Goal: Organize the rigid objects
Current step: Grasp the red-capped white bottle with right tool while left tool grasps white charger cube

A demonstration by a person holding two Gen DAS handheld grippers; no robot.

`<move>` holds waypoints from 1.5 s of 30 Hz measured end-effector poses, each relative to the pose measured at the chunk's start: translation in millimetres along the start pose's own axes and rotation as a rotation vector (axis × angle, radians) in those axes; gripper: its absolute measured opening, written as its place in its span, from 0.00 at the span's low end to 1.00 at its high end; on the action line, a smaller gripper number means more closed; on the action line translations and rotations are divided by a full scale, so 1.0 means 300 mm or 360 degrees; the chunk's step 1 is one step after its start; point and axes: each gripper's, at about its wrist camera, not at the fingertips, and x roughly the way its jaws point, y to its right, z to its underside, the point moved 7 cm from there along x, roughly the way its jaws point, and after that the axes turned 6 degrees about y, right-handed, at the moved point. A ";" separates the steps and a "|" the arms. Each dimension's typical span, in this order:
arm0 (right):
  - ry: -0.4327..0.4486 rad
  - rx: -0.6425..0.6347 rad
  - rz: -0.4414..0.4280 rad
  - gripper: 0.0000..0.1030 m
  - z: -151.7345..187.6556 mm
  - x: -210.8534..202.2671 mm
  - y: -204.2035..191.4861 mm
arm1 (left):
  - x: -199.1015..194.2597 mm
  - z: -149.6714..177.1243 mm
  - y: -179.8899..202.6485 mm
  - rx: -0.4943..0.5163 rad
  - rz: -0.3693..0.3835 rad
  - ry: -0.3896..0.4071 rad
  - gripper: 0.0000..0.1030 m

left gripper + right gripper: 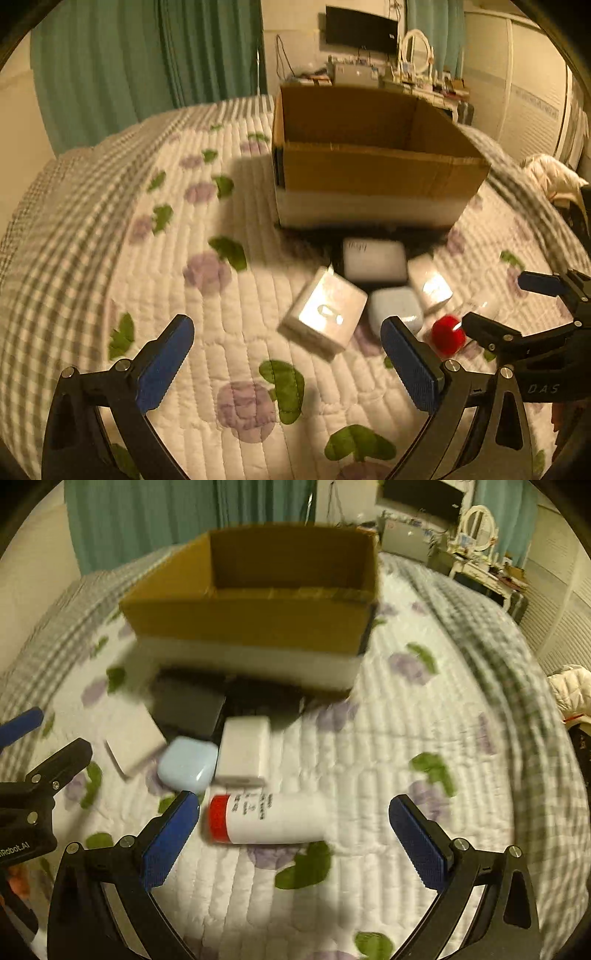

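Fingers (168, 845) of the right gripper (291, 843) spread wide apart, nothing between the pads, low above the quilted bed (369, 904). White bottle with a red cap (266, 819) lying on its side just ahead of them, inside the gap but nearer the left finger, cap end close to that pad, not touching as far as can be judged. Fingers (164, 365) of the left gripper (288, 365) also wide apart and empty. Glossy white box (325, 314) resting tilted just beyond and between them, closer to the right finger. In the left view, right gripper visible at the far right, its own fingers apart around the red cap.

Farther on, a tight cluster: pale blue rounded case (188, 762), white rectangular box (243, 751) touching it, and a dark flat box (188, 705) behind, with another white box (373, 260) seeming to rest on it. Exact contact hard to tell because of blur.

Beyond the cluster, open cardboard box (251, 624) standing upright on the bed, nothing visible inside, though the floor of it mostly hidden by the near wall.

Judged from this: task barely started or not yet. All small items out on the bed, none seen in the box. Left to do: grasp each and carry over the near wall. Bottle probably first for the right, glossy box for the left.
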 end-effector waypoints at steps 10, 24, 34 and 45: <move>-0.0111 -0.0018 0.0034 0.93 0.063 0.122 -0.016 | 0.079 0.068 0.003 0.0059 -0.0001 -0.0105 1.00; 0.0132 0.0163 0.0016 0.74 -0.066 -0.003 0.062 | 0.204 0.033 0.068 0.0347 -0.0030 -0.0149 1.00; 0.0100 0.0148 0.0017 0.74 -0.056 0.044 0.040 | 0.258 0.001 0.073 0.0375 0.0031 -0.0135 0.74; 0.0122 0.0148 0.0011 0.74 -0.059 -0.023 0.051 | 0.098 -0.006 0.082 0.0172 0.0148 -0.0143 0.50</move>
